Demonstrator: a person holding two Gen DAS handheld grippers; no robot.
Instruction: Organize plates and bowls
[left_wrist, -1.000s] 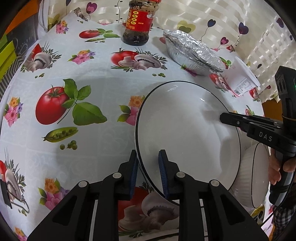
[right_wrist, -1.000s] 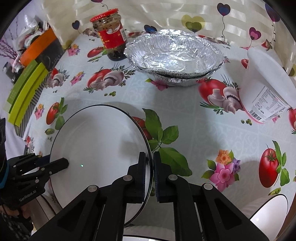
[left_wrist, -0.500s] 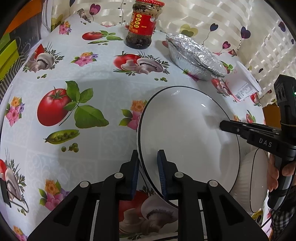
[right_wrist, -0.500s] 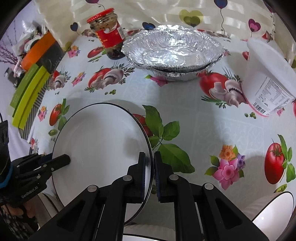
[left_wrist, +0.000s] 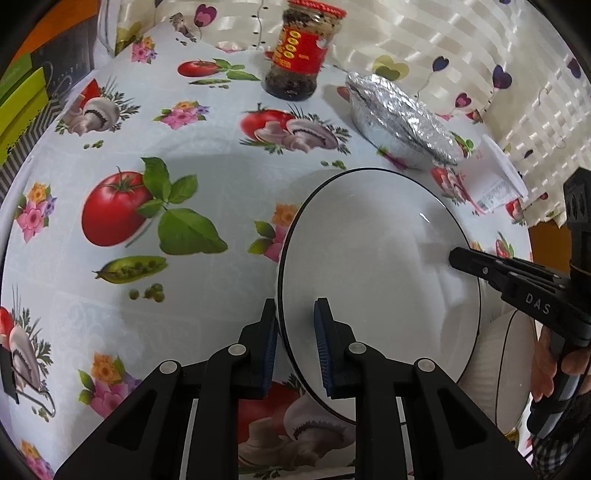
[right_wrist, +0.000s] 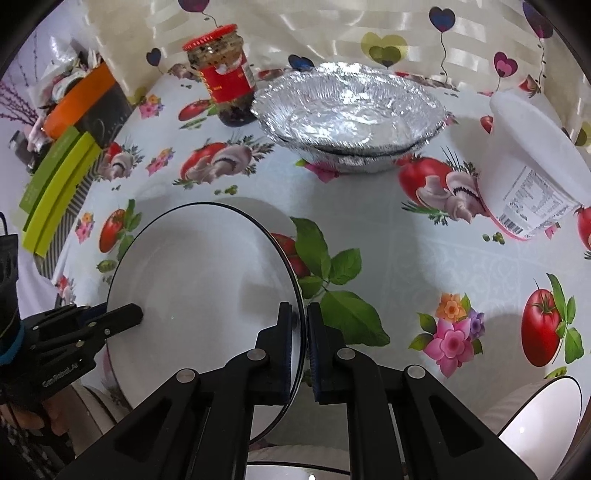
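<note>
Both grippers were on the same white plate (left_wrist: 376, 273), a black-rimmed dish held up off the tablecloth (left_wrist: 207, 162) and tilted. The left gripper (left_wrist: 295, 354) had its two blue-padded fingers astride the plate's near left rim, one pad under and one over; the gap between them was narrow, though the left-wrist view did not settle whether both pads pressed on the china. The right gripper (right_wrist: 300, 347) was squeezed down tight on the opposite rim, its pads pinching the thin edge with barely a sliver between them. In the left-wrist view that right gripper came in from the right side, its tip lying on the plate's face. Below the plate's right edge sat a white ribbed bowl (left_wrist: 506, 373), also black-rimmed, partly hidden by the plate. Another white bowl (right_wrist: 543, 417) showed at the lower right of the right-wrist view. Farther back on the tablecloth stood a jar with a red label (right_wrist: 225, 85), a stack of foil pans (right_wrist: 351, 118) beside it, and a white tub (right_wrist: 528, 177) lying on its side.
</note>
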